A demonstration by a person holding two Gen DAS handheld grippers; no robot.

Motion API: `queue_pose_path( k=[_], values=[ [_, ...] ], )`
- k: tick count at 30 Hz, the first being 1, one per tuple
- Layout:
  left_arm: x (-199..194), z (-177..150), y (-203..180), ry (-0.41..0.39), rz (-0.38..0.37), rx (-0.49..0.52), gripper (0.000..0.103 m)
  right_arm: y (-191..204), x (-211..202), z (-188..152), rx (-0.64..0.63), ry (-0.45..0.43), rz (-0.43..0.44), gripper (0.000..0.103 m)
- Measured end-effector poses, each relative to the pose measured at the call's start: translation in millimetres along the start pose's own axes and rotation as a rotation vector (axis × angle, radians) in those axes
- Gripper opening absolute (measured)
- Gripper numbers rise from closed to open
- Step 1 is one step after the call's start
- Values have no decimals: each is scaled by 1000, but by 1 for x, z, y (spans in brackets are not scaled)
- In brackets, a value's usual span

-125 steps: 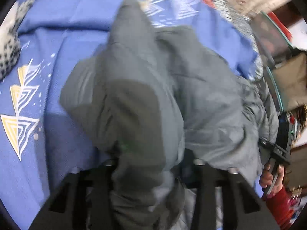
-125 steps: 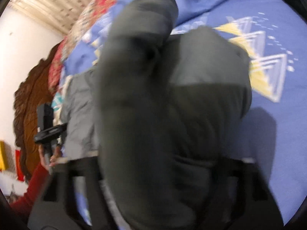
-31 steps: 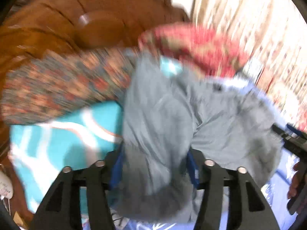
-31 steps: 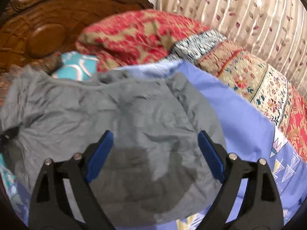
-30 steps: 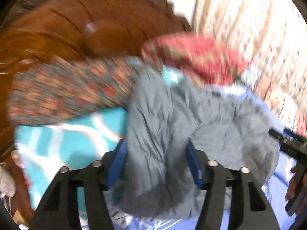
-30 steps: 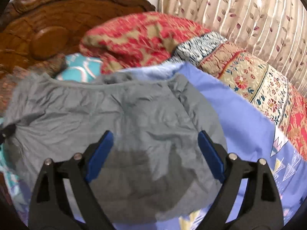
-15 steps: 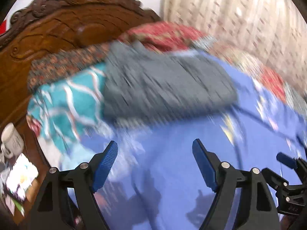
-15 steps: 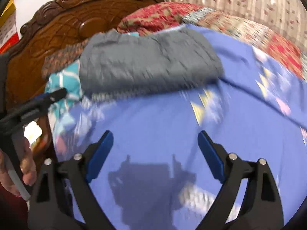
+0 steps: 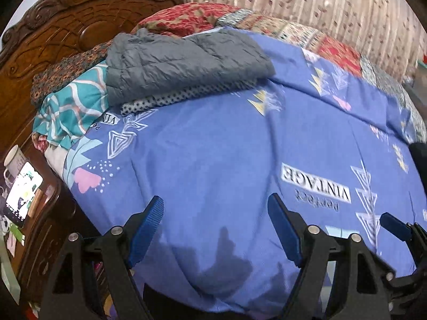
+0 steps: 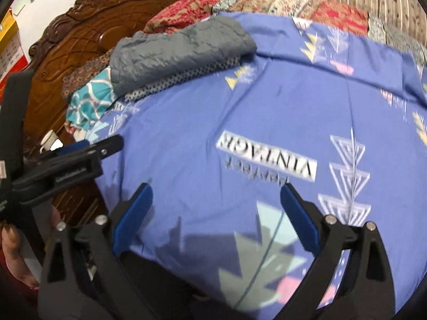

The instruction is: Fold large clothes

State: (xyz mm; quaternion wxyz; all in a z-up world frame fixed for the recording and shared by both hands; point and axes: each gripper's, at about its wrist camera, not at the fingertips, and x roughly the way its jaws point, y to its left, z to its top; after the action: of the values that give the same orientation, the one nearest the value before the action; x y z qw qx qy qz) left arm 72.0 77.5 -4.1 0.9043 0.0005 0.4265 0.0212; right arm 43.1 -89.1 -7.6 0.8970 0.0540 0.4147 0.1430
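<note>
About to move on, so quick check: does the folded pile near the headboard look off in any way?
Nothing much. The grey garment lies folded on a dotted cloth, wrinkled, its left end bunched near the teal fabric. Both grippers, left and right, are open and empty.

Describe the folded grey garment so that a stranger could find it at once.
Look to the carved brown wooden headboard of the bed. Before it lies the folded grey crinkled garment, on a black-and-white dotted cloth. It alone is plain; the teal wavy-patterned cloth beside it is printed.
</note>
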Motion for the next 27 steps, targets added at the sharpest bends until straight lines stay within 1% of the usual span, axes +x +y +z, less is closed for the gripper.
queue_pose_path(
  k=[5, 7, 9, 11, 13, 15, 20, 27],
  values=[
    [-8, -12, -21, 3, 14, 48, 97, -12, -13, -10, 20, -18, -7, 93],
    [-8, -14, -28, 4, 24, 62, 97, -19, -19, -12, 39, -38, -15, 97],
    [-9, -14, -32, 1, 28, 64, 97, -25, -22, -14, 59, -45, -21, 97],
    [-10, -14, -34, -4, 38, 64, 97, -32, -23, -16, 79, -38, -29, 97],
    [-11, -12, -37, -14, 64, 72, 97, -36, -22, -17, 96, -27, -47, 97],
    [-12, -10, -39, -32, 85, 84, 98, -43, -21, -19, 119, -21, -42, 97],
    [-15, -7, -42, -59, 111, 104, 102, -51, -17, -20, 150, -9, -41, 97],
    [-9, -7, -40, -42, 117, 105, 103, -48, -11, -19, 138, 7, -35, 97]
  ],
)
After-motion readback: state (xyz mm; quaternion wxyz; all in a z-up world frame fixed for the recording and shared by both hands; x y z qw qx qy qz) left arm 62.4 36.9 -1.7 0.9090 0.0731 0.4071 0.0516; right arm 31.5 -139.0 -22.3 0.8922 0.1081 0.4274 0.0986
